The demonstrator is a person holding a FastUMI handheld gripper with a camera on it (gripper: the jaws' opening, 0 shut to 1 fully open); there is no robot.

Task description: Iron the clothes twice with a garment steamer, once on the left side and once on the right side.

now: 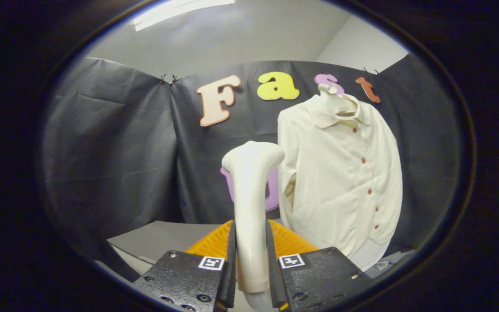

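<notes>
The gripper (250, 260) is closed, its two black fingers (228, 264) pressing from either side on the white handle of the garment steamer (249, 195). The fingers point forward and hold the handle upright between them.

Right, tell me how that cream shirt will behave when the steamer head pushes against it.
The shirt hangs loosely, so it will probably give and swing rather than resist. Its thin fabric looks floppy and may bunch near the buttons. The steamer, clamped between the gripper fingers, looks rigid and should push without bending.

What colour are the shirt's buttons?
Reddish-brown, on the cream shirt; clearest in the gripper view.
</notes>
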